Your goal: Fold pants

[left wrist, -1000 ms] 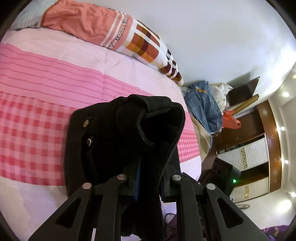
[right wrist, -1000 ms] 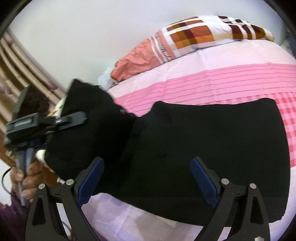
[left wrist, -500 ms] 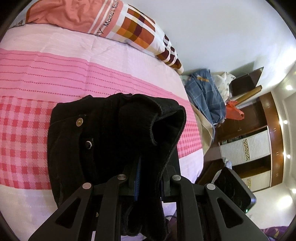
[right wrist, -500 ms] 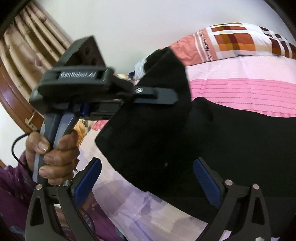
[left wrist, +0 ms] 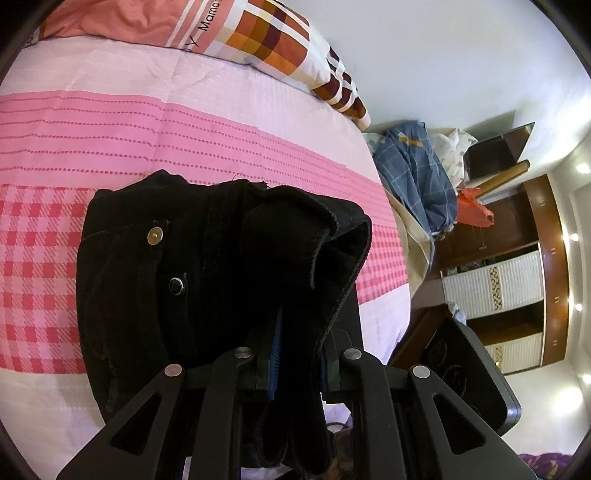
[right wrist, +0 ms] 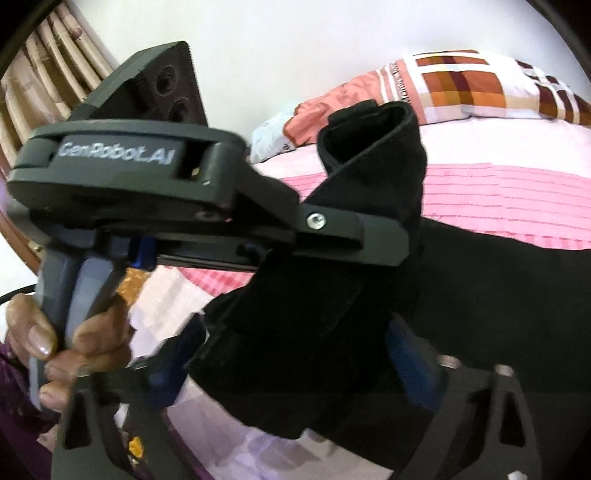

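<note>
Right wrist view, far left: a bare hand (right wrist: 66,339) wraps the grey pistol handle of the left gripper (right wrist: 369,236), fingers curled round the grip, body of the tool held level and pointing right. Its jaws are clamped on a fold of the black pants (right wrist: 369,295); the pinched cloth stands up above the fingers as an open loop of fabric and hangs down below them.

The rest of the pants lie flat on the pink bedspread (right wrist: 517,192), spreading away to the right.

Near edge of the same view: right gripper (right wrist: 295,354), jaws spread wide, blue pads on either side of the hanging cloth; whether either pad touches the cloth cannot be told (frame blurred).

Left wrist view: left gripper (left wrist: 295,347) fingers drawn close together with the black cloth bunched between them; two metal snaps visible on the pants (left wrist: 184,266) at left. Bedspread (left wrist: 184,129) runs behind, patterned pillow (left wrist: 258,33) at the far edge. Far right: pile of clothes (left wrist: 417,173), then a wooden wardrobe (left wrist: 517,280).
</note>
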